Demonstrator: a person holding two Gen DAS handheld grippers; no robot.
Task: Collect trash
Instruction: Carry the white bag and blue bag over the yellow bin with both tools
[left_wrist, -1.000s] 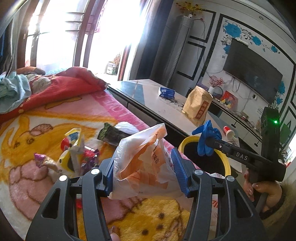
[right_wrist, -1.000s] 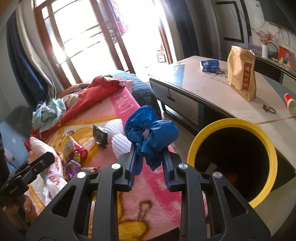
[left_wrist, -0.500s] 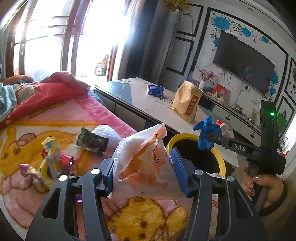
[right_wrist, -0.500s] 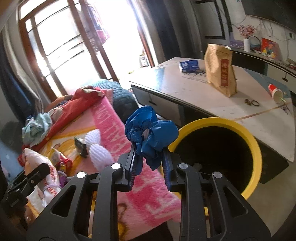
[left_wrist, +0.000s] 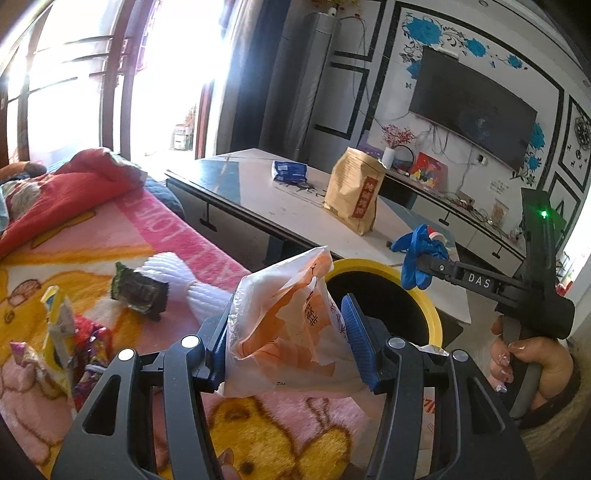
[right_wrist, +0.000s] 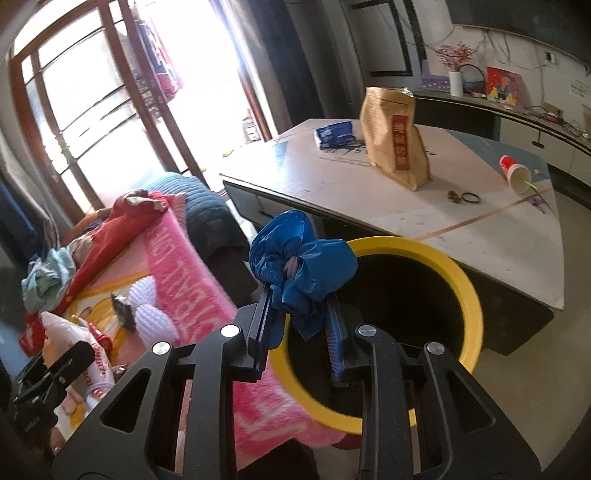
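Blue bag (right_wrist: 301, 264) pinched in downward-tilted right claw (right_wrist: 299, 325); left claw (left_wrist: 291, 343) clamps orange-white bag (left_wrist: 291, 328).

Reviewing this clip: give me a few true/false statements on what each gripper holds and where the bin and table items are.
1. The left gripper is clamped on a white and orange plastic bag. True.
2. The right gripper is empty. False: it grips a crumpled blue bag.
3. The yellow-rimmed bin stands beside the low table. True.
4. The brown paper bag lies flat. False: it stands upright on the table.
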